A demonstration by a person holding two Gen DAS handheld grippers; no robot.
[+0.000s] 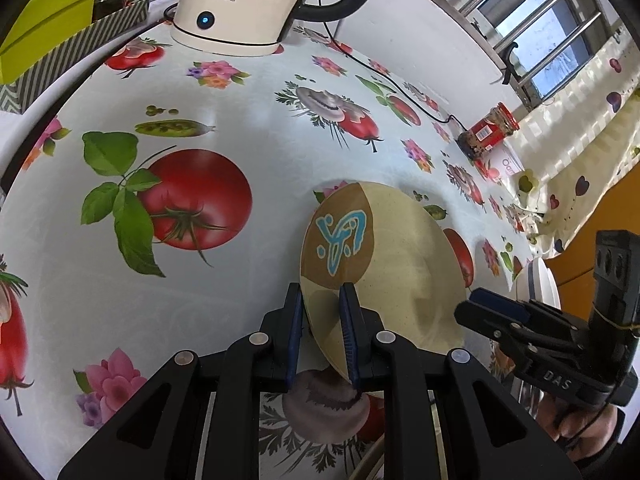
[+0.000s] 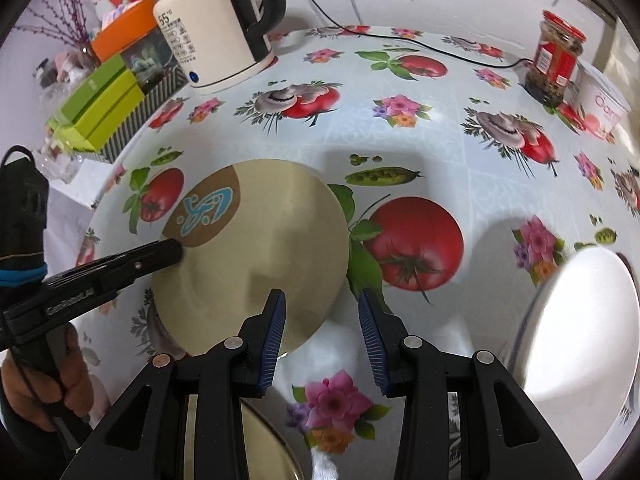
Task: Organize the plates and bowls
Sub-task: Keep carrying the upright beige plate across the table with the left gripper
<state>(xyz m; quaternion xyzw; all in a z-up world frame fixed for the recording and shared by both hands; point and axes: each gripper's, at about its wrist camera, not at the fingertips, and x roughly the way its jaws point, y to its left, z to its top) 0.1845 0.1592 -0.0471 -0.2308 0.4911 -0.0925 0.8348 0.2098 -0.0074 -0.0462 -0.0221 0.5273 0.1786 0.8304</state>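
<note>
A beige plate (image 1: 400,256) with a brown patch and a blue mark hangs tilted over the tablecloth. My left gripper (image 1: 321,308) is shut on its near rim, one pad on each face. From the right wrist view, the same plate (image 2: 272,240) is left of centre, and the left gripper (image 2: 174,250) bites its left edge. My right gripper (image 2: 322,312) stands open just above the plate's near right edge, with nothing between its pads. A white plate (image 2: 580,320) lies at the right. The rim of another dish (image 2: 260,440) shows under the right gripper.
A white electric kettle (image 2: 216,36) stands at the back, its black cable (image 2: 440,50) running across the table. A red-lidded jar (image 2: 554,60) and a white cup (image 2: 600,100) sit at the back right. Green boxes (image 2: 100,112) line the left edge of the flowered tablecloth (image 2: 420,128).
</note>
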